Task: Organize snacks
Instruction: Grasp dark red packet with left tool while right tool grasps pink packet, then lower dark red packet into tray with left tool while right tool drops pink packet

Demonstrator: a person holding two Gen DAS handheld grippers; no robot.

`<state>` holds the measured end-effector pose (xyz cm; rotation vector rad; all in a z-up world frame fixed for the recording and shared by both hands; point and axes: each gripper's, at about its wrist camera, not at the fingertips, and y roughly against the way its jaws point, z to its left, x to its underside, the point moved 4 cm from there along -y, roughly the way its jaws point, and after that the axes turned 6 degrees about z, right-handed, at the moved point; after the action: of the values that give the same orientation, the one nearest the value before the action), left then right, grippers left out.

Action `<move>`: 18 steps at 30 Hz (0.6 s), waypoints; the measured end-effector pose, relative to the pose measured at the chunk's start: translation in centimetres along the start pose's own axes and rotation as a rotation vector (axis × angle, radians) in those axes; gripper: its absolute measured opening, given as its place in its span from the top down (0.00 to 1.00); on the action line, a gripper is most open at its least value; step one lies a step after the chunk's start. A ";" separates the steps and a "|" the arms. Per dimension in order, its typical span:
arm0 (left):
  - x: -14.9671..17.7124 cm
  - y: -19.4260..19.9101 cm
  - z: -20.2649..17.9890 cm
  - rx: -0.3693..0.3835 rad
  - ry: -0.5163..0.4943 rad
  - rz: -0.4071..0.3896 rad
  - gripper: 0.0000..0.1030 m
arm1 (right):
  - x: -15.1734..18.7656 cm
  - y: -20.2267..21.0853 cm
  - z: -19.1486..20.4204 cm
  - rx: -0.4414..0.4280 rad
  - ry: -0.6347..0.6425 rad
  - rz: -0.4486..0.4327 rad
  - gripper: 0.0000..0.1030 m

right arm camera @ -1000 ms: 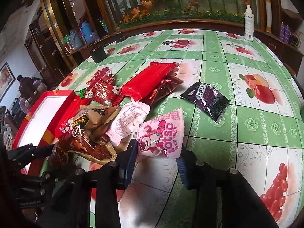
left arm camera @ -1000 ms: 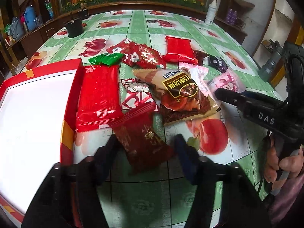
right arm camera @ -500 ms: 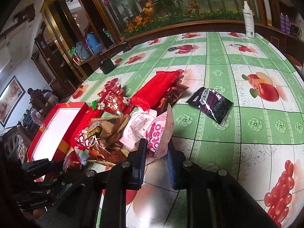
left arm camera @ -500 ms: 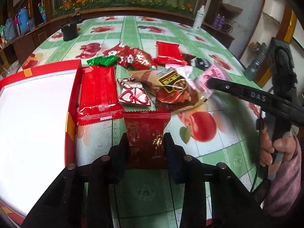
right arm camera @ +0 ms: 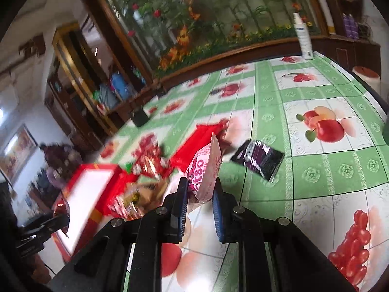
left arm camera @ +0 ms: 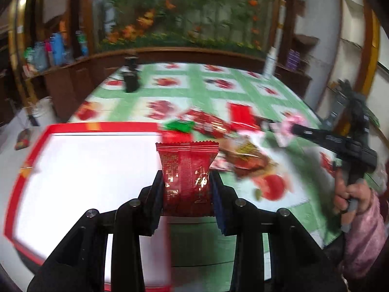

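The left gripper (left arm camera: 186, 189) is clamped on a dark red snack packet (left arm camera: 186, 170). The packet stands upright between the two jaws, its crimped top edge above the fingertips and its lower part pressed between the blue pads (left arm camera: 217, 204). Behind and to the left of these jaws lies the red box (left arm camera: 14, 185) with its white inside; the packet hangs over the right edge of that box. Ahead of the jaws and to their right the other snacks lie in a loose heap (left arm camera: 243, 155) on the green tablecloth with fruit prints (left arm camera: 194, 97), but they are blurred, so I can name only colours: a green wrapper (left arm camera: 180, 125), some red ones, and a brown bag.

The right gripper (right arm camera: 200, 194) is closed on a pink and white packet (right arm camera: 206, 170). This packet is held on edge between the jaws, its top pointing up and away from them. To the right of these jaws, apart from them, a dark purple packet (right arm camera: 259, 158) lies flat on the cloth. To the left of the jaws is the blurred heap, and further left the red box. A person's hand (left arm camera: 350, 194) in a pink sleeve (left arm camera: 364, 238) holds the right gripper's handle.
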<state>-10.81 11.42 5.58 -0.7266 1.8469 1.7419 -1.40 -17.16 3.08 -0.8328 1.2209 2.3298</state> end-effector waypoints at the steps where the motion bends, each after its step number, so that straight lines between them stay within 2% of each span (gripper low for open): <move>1: 0.0 0.1 1.2 -0.029 0.019 -0.006 0.67 | -0.2 0.3 -0.2 -0.020 -0.018 -0.016 0.81; 4: 0.4 0.0 4.3 -0.112 0.056 -0.004 0.67 | -0.6 0.8 0.0 -0.097 -0.058 -0.043 0.81; 8: 1.3 -0.3 7.1 -0.183 0.088 0.008 0.67 | -0.7 0.3 2.3 -0.224 -0.063 -0.054 0.82; 13: 2.6 -1.0 9.2 -0.250 0.106 0.045 0.67 | 0.3 -3.2 8.7 -0.376 -0.007 0.048 0.82; 18: 3.8 -1.0 10.1 -0.272 0.114 0.064 0.67 | 2.2 -6.4 15.6 -0.459 0.091 0.148 0.82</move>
<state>-12.92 21.25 1.67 -0.8959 1.7407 2.0578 -4.48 -0.49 4.69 -1.0324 0.8083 2.7734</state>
